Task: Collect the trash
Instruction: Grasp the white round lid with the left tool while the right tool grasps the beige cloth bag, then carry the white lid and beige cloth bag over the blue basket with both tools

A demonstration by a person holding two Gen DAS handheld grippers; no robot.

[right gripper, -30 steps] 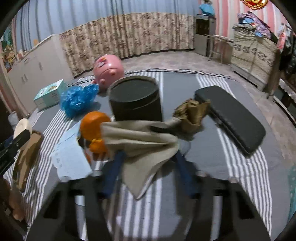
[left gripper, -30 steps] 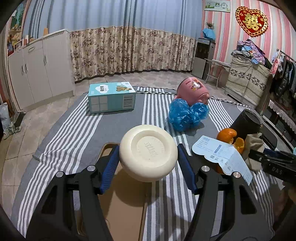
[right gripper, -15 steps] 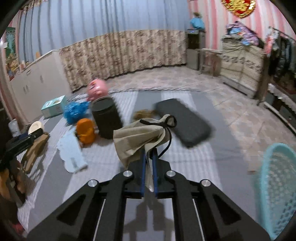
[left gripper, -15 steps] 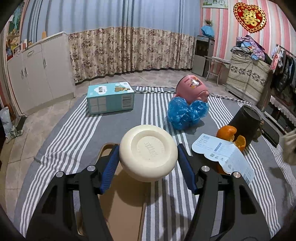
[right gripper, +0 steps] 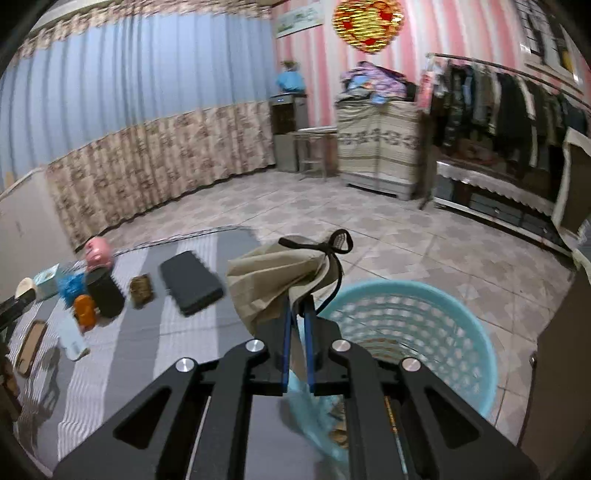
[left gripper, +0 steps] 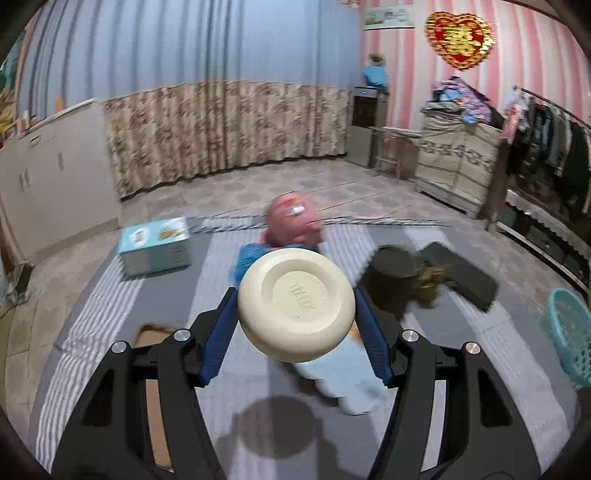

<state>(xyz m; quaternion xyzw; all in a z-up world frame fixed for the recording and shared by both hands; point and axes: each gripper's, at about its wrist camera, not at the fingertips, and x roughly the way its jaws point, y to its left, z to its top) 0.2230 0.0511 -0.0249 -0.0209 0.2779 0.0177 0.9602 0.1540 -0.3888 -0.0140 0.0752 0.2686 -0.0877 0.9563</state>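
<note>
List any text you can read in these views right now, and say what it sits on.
Cream bowl base: embossed mark, not readable.
Teal box: printing blurred, unreadable.
Heart wall ornament: gold character, too blurred to read.
Wall poster: too small.
Paper slip: blurred.
Nothing legible.
</note>
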